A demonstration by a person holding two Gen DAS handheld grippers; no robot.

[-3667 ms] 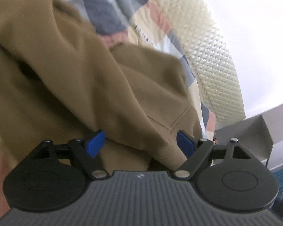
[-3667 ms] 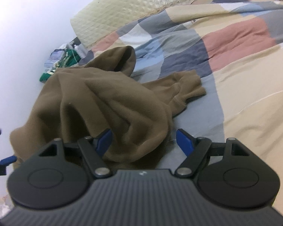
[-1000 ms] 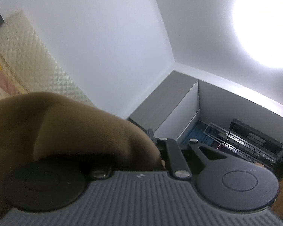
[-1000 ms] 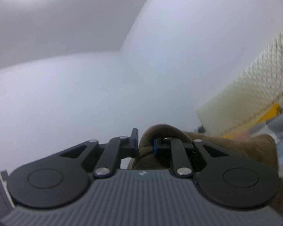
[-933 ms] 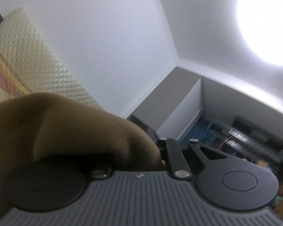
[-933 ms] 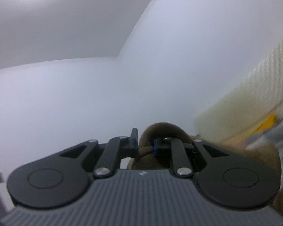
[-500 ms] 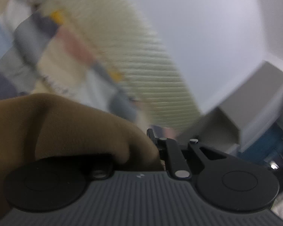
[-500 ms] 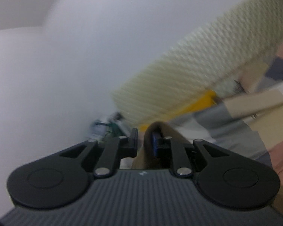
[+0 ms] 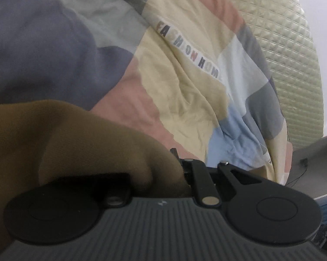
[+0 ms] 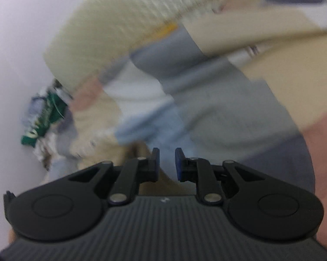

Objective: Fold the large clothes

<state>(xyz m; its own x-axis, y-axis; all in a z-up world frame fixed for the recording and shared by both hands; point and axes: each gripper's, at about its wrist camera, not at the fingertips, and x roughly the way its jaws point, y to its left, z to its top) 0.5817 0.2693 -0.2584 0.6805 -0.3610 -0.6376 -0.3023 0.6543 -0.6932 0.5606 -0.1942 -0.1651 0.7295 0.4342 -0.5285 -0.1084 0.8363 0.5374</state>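
Note:
The brown hoodie (image 9: 72, 139) bunches over my left gripper (image 9: 174, 163) in the left wrist view, hiding its left finger; the gripper is shut on the cloth and held above the bed. In the blurred right wrist view my right gripper (image 10: 167, 163) stands with a small gap between its fingers, and a tan strip of the hoodie (image 10: 163, 178) shows low between them. Whether the pads still pinch the cloth is not clear.
The patchwork bedspread (image 9: 185, 69) fills both views, with the cream quilted headboard (image 9: 294, 61) beyond it. A green packet and clutter (image 10: 41, 119) lie by the white wall at the left. A grey cabinet (image 9: 315, 163) stands at the right.
Both grippers have swung down from facing the ceiling and walls to facing the bed. The right fingers have parted a little, and the bunch of hoodie that rose between them is gone.

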